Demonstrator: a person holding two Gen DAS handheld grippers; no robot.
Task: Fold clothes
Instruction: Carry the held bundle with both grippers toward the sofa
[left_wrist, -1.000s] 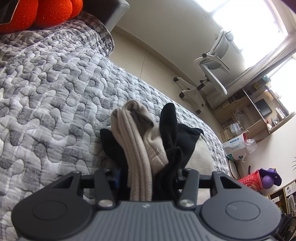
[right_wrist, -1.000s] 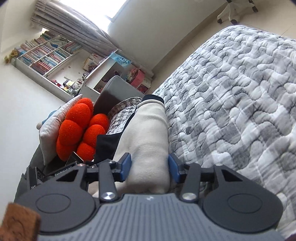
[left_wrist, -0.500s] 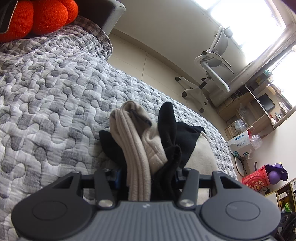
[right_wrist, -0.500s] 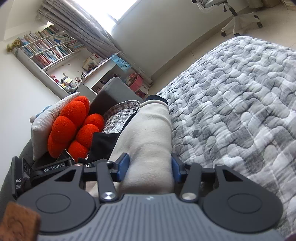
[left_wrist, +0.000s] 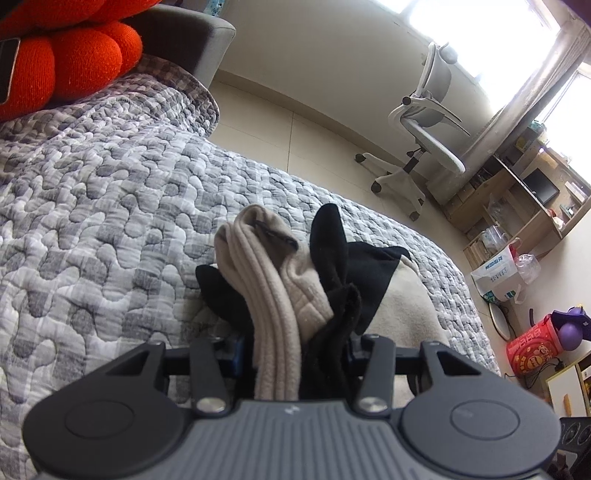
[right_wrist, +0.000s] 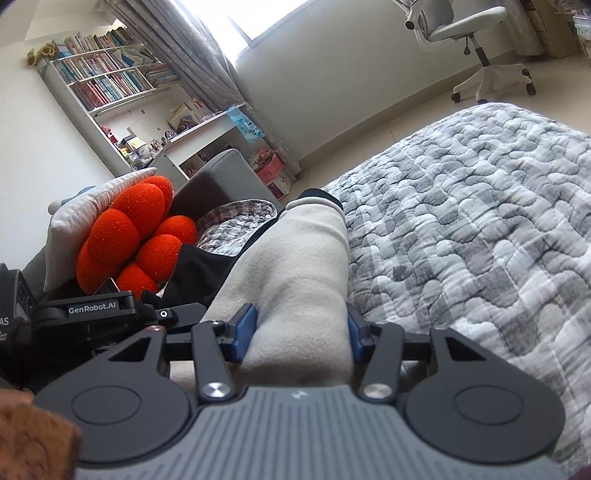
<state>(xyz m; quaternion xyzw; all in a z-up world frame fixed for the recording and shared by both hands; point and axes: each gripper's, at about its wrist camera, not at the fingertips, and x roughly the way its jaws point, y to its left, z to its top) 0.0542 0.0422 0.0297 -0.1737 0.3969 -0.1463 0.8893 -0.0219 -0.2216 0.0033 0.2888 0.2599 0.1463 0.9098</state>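
1. Clearly, the left gripper (left_wrist: 295, 354) is clamped on a bunched edge of the beige-and-black garment (left_wrist: 280, 295); several beige layers and a black part are squeezed together between its fingers, probably so that the layers do not slip apart while the cloth is carried.
2. The right gripper (right_wrist: 299, 332) grasps another part of the same garment (right_wrist: 303, 280), a thick beige roll that fills the space between its blue pads (right_wrist: 245, 332).
3. The garment hangs between the two tools, just above the grey quilted bedspread (left_wrist: 110, 221), with its lower part resting on the quilt (how much of it is folded cannot be told from these views).
4. Holding both ends seems to keep the cloth stretched for a fold.
5. Compared with one second ago, both grips are unchanged. The views have shifted: the orange cushion (right_wrist: 129, 236) sits higher in the right view, and the office chair (right_wrist: 469, 44) now shows there more fully, so both hands moved a little together.
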